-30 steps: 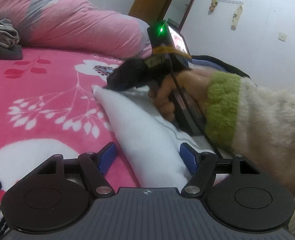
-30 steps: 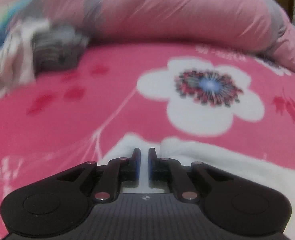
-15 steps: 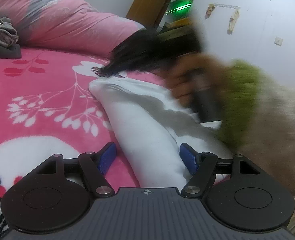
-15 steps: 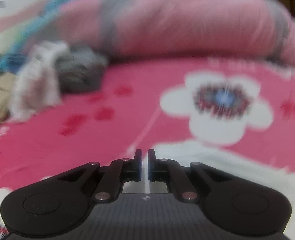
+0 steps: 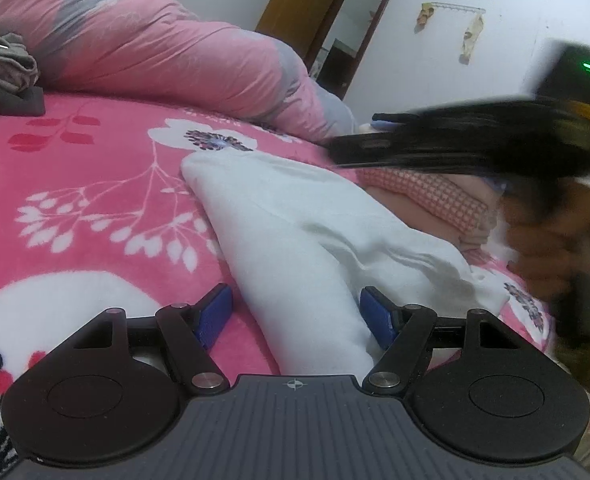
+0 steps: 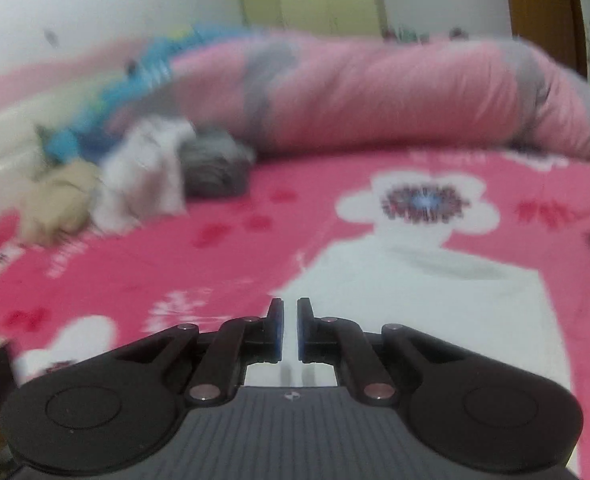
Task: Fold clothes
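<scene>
A white garment [image 5: 295, 232] lies on a bright pink floral blanket [image 5: 75, 184], bunched into a long ridge that runs from just below the blanket's big white flower with the dark centre [image 5: 211, 142] down toward the near edge of the bed. The left gripper [image 5: 295, 314] sits low at the near end of that ridge with its blue-padded fingers [image 5: 215, 312] spread wide on either side of the cloth; the right-hand pad lies against the fabric, while the left-hand pad stands clear of it over the blanket, so nothing is clamped. In the left wrist view the right gripper [image 5: 375, 140] is a dark motion-blurred streak in the air to the right of the garment, above a pink checked cloth [image 5: 435, 192], with the hand [image 5: 551, 248] holding it blurred beneath. In the right wrist view the right gripper [image 6: 289, 330] has its two fingers drawn almost together with only a thin slit between them, and no cloth can be seen between the pads; the garment spreads pale and flat on the blanket beyond and below the fingertips. Behind the garment, a rolled pink and grey quilt [image 6: 375, 96] lies along the far side of the bed. To the left of the garment, near that quilt, sits a pile of clothes [image 6: 135, 184] in grey, white and beige, too blurred to identify separately.
</scene>
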Available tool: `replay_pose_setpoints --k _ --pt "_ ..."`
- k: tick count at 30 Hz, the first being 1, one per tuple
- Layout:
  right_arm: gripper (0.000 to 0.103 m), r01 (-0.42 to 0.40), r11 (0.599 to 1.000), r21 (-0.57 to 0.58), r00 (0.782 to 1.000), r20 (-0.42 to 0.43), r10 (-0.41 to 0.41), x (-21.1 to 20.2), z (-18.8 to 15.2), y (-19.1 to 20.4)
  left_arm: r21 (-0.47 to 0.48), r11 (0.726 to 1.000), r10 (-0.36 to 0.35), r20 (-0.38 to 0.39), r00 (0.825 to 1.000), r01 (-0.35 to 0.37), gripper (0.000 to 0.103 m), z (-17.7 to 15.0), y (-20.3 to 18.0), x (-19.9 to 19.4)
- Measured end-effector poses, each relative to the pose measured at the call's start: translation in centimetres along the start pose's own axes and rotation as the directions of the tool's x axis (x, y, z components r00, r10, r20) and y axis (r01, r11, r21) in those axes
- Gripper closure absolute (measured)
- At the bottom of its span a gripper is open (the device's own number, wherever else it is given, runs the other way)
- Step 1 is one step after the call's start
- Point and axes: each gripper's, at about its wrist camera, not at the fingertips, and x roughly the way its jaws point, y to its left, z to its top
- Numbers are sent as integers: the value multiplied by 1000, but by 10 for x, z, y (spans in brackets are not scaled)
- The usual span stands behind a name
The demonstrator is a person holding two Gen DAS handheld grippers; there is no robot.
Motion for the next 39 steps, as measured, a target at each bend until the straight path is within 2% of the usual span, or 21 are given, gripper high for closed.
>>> replay_pose_setpoints --k 2,3,5,7,9,11,13,17,20,21,24,26,27,28,30,31,33,35,39 --pt "97 -2 1000 18 1000 -10 2 -16 -22 -3 -4 1000 -2 -9 1000 2 32 1 1 1" --pt "96 46 998 38 997 -56 -44 -11 -40 -10 -5 1000 -3 -13 1000 3 31 2 1 1" --pt "99 86 988 128 996 -32 -82 2 -76 -27 -6 1000 -7 -33 999 7 30 6 2 2" --pt "97 71 966 250 997 -1 -73 -9 -73 -32 -6 1000 -13 -63 998 13 30 11 2 1" --pt "90 60 927 371 996 41 -80 -28 -78 -43 -39 999 -33 -95 995 29 30 16 5 2" --pt "67 51 870 490 990 92 -109 -57 -93 -62 -76 996 -52 -123 991 43 30 20 8 5" --pt "61 33 800 600 980 138 -144 -86 -107 -81 -112 992 -71 -150 986 54 30 23 11 8" --pt "57 -25 621 783 950 212 -229 -143 -137 -119 -186 980 -112 -201 973 75 30 30 17 14" --pt "57 -79 481 873 962 194 -194 -142 -174 -129 -241 967 -146 -237 960 87 30 34 21 18" --pt "57 -101 458 883 964 202 -176 -139 -182 -129 -260 961 -157 -249 956 90 30 36 23 19" --pt "57 -150 449 881 962 235 -141 -126 -186 -128 -311 946 -189 -281 941 97 30 41 26 24" --pt "56 -145 460 876 965 228 -129 -118 -180 -130 -306 948 -176 -288 941 84 31 43 22 28" --pt "56 -141 469 872 966 224 -126 -116 -178 -132 -303 950 -164 -289 943 72 37 44 20 29" --pt "57 -136 478 868 968 220 -123 -115 -175 -133 -289 956 -137 -292 947 50 51 45 18 29" --pt "66 -121 491 863 970 207 -125 -120 -173 -133 -274 961 -107 -290 951 24 61 46 14 28" --pt "79 -122 496 860 970 208 -122 -120 -171 -132 -284 959 -105 -280 954 22 66 47 14 24" --pt "83 -127 505 853 970 214 -117 -122 -166 -126 -315 949 -118 -260 958 31 73 51 17 18" --pt "85 -127 525 842 969 218 -115 -126 -158 -118 -366 930 -145 -255 956 43 74 59 24 12" --pt "85 -181 534 826 968 244 -50 -137 -150 -95 -371 927 -163 -264 951 56 75 76 47 -15"
